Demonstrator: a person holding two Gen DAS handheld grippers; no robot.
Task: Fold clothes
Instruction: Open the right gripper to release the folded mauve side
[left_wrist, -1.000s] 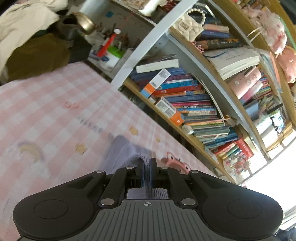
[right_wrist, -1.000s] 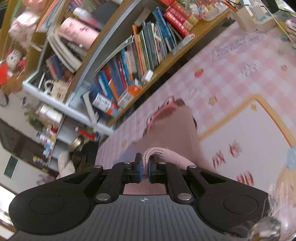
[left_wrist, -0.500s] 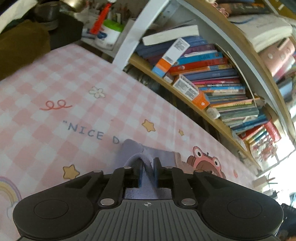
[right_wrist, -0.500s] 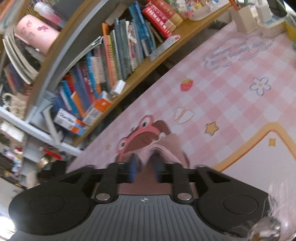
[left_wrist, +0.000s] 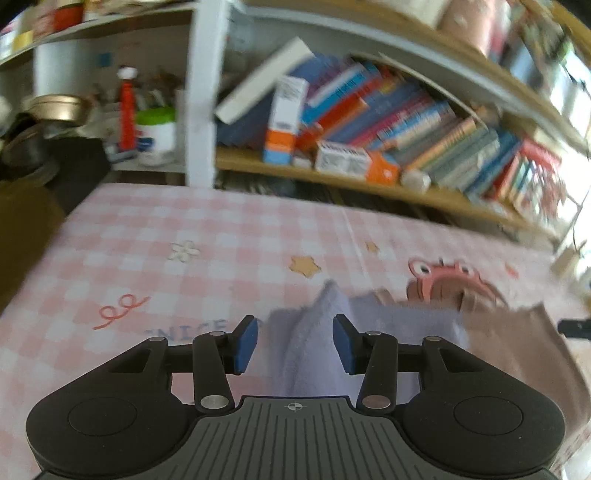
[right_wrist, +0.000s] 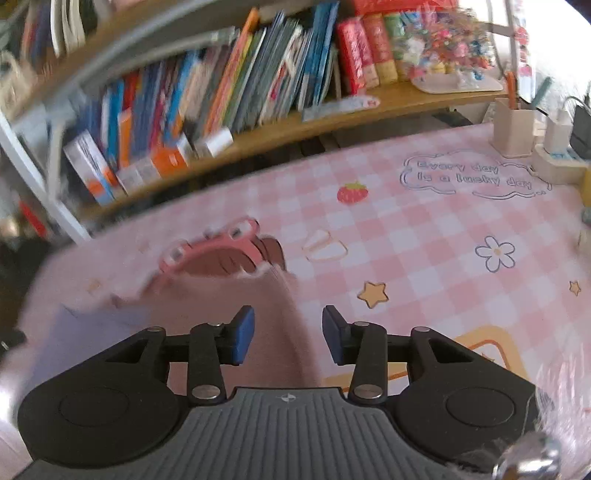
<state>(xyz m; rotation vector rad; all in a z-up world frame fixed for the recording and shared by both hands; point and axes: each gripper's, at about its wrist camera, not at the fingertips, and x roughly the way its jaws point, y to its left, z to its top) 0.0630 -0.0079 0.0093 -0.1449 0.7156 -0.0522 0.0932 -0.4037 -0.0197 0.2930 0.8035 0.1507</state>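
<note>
A pink checked tablecloth (right_wrist: 424, 229) printed with stars, flowers and a frog figure covers the table, and a long bookshelf (left_wrist: 388, 122) packed with leaning books runs along its far side. On the cloth lies the garment (left_wrist: 314, 347), a soft knit that is lilac toward the left and dusty pink-brown toward the right, spread with its long axis running left to right across the near part of the table, its far edge just reaching the printed frog. The left gripper (left_wrist: 294, 345) sits over the lilac end and the right gripper (right_wrist: 288, 338) over the pink-brown end, each pointing down and away toward the shelf. Both sets of jaws have just been opening and now stand apart: a raised ridge of lilac cloth rises between the left pads without touching either, and the right-hand edge of the pink-brown part runs between the right pads, likewise free. The corners look released, so the fold seems laid down. For any next fold, each hand is nearest its own end, with the cloth directly ahead of and under the jaws.
</note>
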